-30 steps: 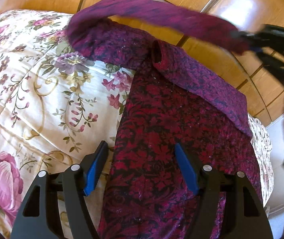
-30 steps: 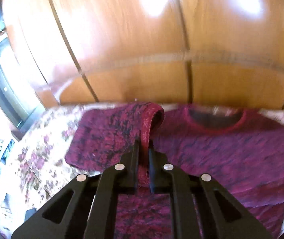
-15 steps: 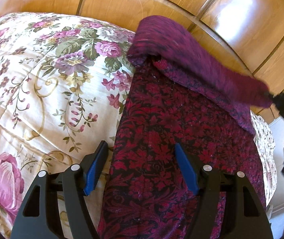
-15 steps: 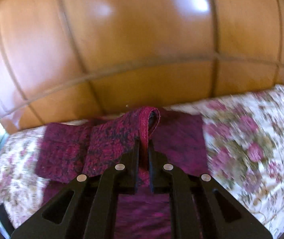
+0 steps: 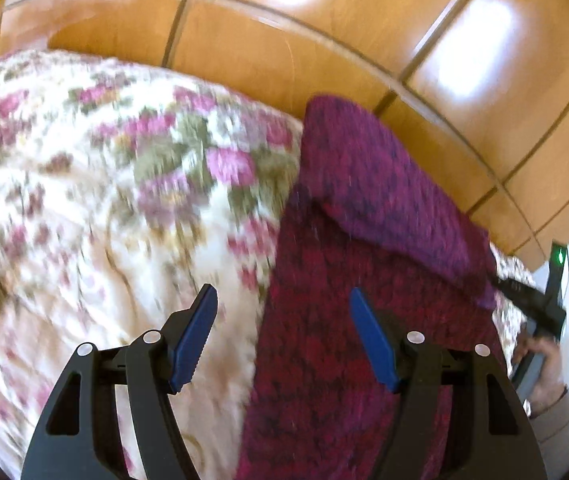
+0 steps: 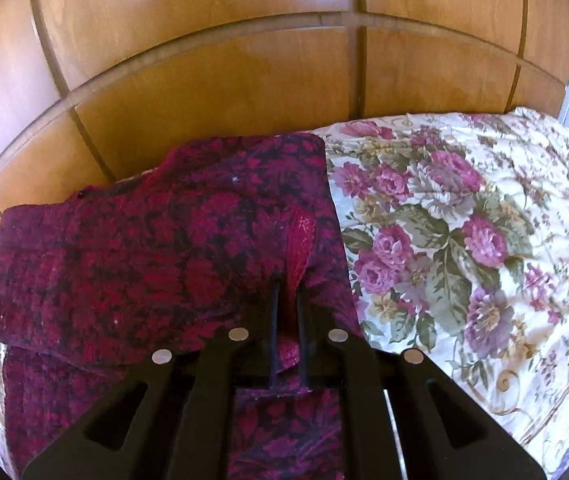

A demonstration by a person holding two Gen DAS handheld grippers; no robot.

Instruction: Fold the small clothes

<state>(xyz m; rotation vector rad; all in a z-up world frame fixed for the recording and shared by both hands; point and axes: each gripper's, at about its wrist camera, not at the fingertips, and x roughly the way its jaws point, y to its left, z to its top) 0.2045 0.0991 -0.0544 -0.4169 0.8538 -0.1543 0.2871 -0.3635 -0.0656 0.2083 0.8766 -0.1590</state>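
Sweater (image 6: pixel 156 264) folded over on flowered quilt (image 6: pixel 464 240).
Right gripper (image 6: pixel 287 292) pinches its sleeve; left gripper (image 5: pixel 284 340) hangs spread wide, holding nothing.

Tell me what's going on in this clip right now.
A person with a handheld gripper in each hand is folding a dark red patterned sweater on a floral bedspread in front of wooden panelling. The right gripper is shut on a fold of the knit, holding it over the sweater's body. The left gripper is open, straddling the sweater's edge without gripping. The sweater is only partly folded.
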